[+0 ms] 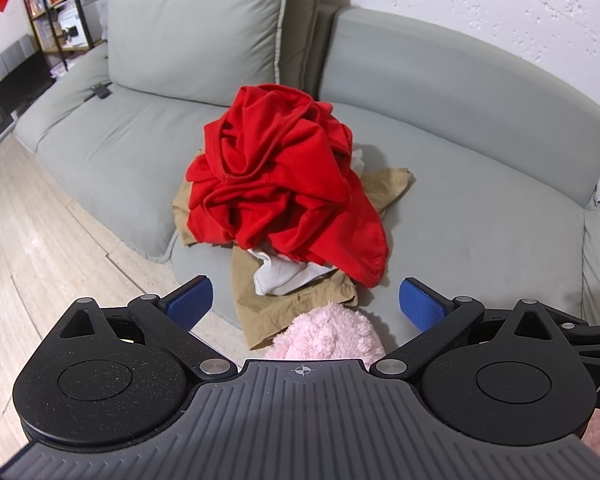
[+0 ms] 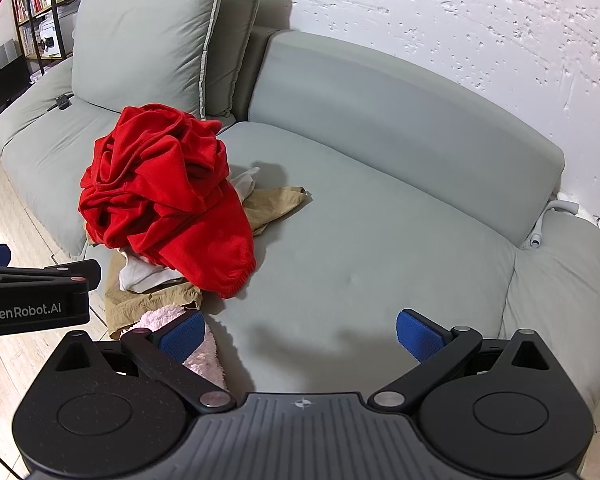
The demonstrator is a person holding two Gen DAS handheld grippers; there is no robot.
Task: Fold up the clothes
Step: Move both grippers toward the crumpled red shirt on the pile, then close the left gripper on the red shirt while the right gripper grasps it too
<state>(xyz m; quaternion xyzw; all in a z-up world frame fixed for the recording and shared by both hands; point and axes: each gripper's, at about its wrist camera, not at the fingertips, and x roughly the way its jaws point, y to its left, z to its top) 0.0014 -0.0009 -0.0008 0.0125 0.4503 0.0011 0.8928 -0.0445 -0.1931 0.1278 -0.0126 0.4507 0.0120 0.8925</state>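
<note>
A crumpled red garment (image 1: 284,184) (image 2: 168,200) tops a heap of clothes on the grey sofa seat (image 1: 480,240) (image 2: 360,260). Under it lie a tan garment (image 1: 292,304) (image 2: 148,300), a white piece (image 1: 280,276) (image 2: 144,276) and, nearest me, a fluffy pink item (image 1: 328,336) (image 2: 204,356). My left gripper (image 1: 306,304) hangs open just before the heap, over the pink item, holding nothing. My right gripper (image 2: 300,334) is open above bare seat to the right of the heap; its left finger (image 2: 182,334) stands over the pink item. The left gripper's body (image 2: 36,292) shows at the right wrist view's left edge.
Large grey cushions (image 1: 196,28) (image 2: 144,40) lean on the sofa back behind the heap. A small black object (image 1: 100,90) lies on the far seat. A bookshelf (image 1: 56,0) stands at the far left, wooden floor (image 1: 40,240) lies left of the sofa, and a white cable (image 2: 548,220) hangs at the right.
</note>
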